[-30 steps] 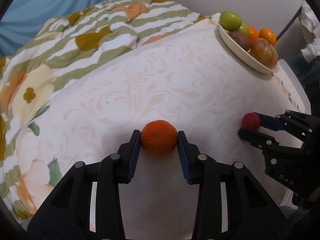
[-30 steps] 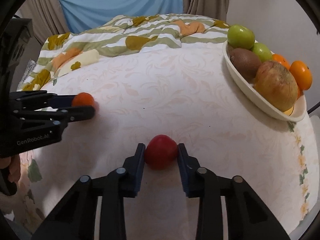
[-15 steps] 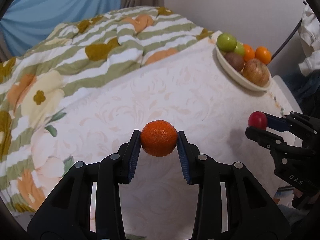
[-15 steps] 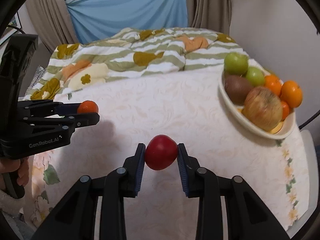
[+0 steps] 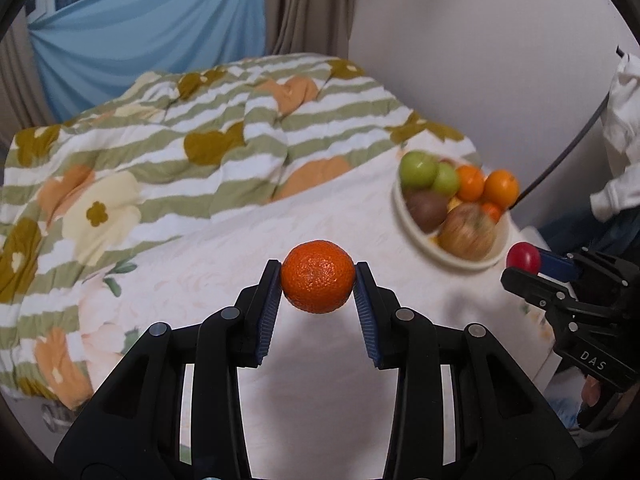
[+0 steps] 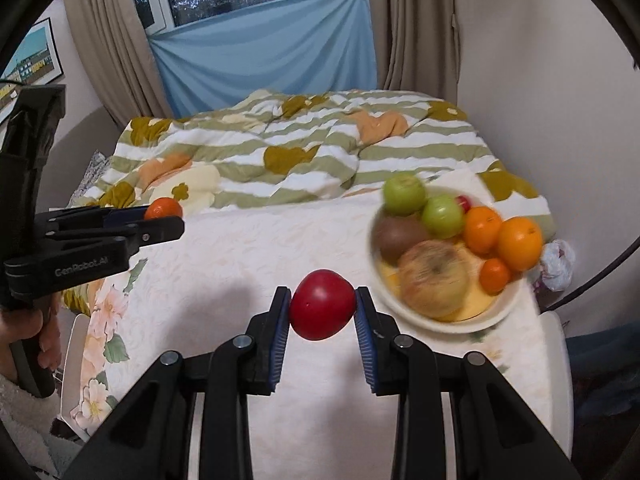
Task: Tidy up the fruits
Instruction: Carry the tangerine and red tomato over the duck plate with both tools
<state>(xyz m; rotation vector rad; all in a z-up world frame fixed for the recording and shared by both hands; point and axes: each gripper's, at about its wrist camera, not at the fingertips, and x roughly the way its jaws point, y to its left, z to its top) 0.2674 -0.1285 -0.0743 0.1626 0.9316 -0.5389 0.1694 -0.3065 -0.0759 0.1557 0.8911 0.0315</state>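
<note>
Both fruits have risen clear of the tablecloth since 1 second ago, when they sat on it between the pads. At this moment the orange mandarin [image 5: 317, 282] hangs in the air, clamped on 2 sides by the blue pads of the left gripper [image 5: 317, 285], whose jaws are narrowed onto it. Likewise the red fruit [image 6: 322, 305], smooth and slightly pointed at its lower end, is pinched between the jaws of the right gripper [image 6: 322, 308] above the cloth.

From the left wrist camera the right gripper [image 5: 524, 266] shows at the right edge with the red fruit [image 5: 523, 257] at its tip. From the right wrist camera the left gripper [image 6: 162, 218] shows at the left edge with the mandarin [image 6: 163, 208], and a hand [image 6: 24, 332] grips its handle.

Ahead and to the right of both stands a cream bowl [image 6: 440, 320], blurred, holding 2 green apples, a brown kiwi, a russet apple and several oranges. It rests on the pale floral tablecloth [image 6: 248, 252]. Beyond the table lies a green-striped quilt [image 6: 312, 136] with flower shapes, then a blue cloth [image 6: 264, 56] hung across the window between beige curtains [image 6: 412, 20].
</note>
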